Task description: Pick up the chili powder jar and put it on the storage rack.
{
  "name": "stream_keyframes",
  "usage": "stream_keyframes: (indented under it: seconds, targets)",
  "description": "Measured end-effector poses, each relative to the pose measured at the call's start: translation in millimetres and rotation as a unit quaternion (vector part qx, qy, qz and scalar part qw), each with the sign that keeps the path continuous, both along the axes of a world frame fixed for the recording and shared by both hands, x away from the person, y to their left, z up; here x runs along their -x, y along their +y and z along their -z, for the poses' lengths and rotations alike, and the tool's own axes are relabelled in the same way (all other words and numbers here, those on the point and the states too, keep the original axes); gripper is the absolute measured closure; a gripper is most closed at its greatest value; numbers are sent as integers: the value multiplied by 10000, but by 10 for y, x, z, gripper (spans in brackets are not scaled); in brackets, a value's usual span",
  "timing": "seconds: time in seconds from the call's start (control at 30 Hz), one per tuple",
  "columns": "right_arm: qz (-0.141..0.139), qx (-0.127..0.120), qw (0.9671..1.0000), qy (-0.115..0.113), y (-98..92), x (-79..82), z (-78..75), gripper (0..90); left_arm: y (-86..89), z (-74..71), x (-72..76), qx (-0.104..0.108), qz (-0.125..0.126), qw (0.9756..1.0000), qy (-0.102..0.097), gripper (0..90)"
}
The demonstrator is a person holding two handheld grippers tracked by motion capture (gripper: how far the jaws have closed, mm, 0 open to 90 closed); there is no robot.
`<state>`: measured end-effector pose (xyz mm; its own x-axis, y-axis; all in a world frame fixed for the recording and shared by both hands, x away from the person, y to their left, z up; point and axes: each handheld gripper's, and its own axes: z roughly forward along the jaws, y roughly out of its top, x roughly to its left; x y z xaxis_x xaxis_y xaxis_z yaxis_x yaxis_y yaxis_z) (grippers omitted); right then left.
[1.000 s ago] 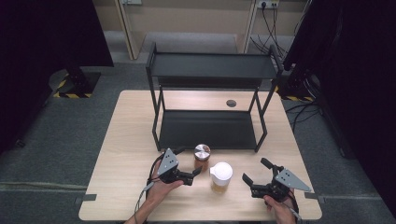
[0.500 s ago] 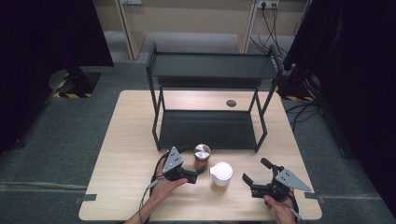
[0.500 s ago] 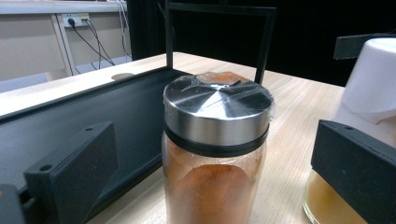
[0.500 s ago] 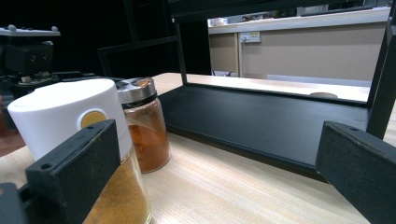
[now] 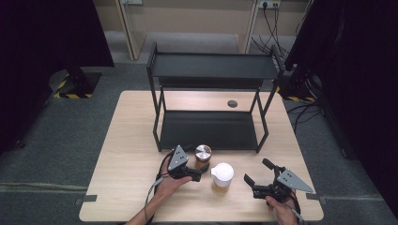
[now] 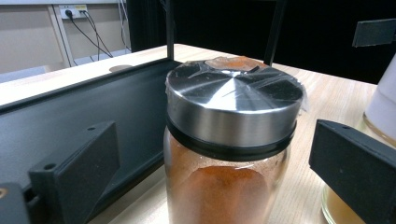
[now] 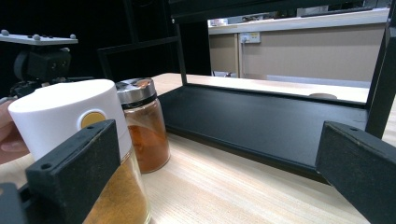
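While the left gripper [image 5: 201, 174] jaws straddle the spice jar [image 6: 231, 154], spread and not touching, expect rigid, slick glass: clamp below the metal lid [image 6: 233, 109]. Right gripper [image 5: 256, 183] jaws gape, empty.

Left tongs [image 5: 202, 171] open beside the steel-lidded jar [image 5: 202, 155].

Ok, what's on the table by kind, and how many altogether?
Jars: 2, one with a metal lid and one with a white lid.
Shelf racks: 1.
Grippers: 2, left and right.
Total: 5.
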<state>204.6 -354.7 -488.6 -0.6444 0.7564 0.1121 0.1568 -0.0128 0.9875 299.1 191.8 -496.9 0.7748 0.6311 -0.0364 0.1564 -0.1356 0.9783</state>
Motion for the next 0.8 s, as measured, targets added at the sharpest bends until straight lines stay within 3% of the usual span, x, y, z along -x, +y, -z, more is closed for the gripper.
stream_keyframes:
  seconds: [0.4, 0.8]
  targets:
    - [-3, -3, 10000, 4, -1, -1, 3, 4, -77, 3, -59, -51, 30, 10000, 37, 97]
    - [5, -19, 10000, 11, -5, 2, 5, 5, -128, -34, -99, -272, 121, 9995, 41, 303]
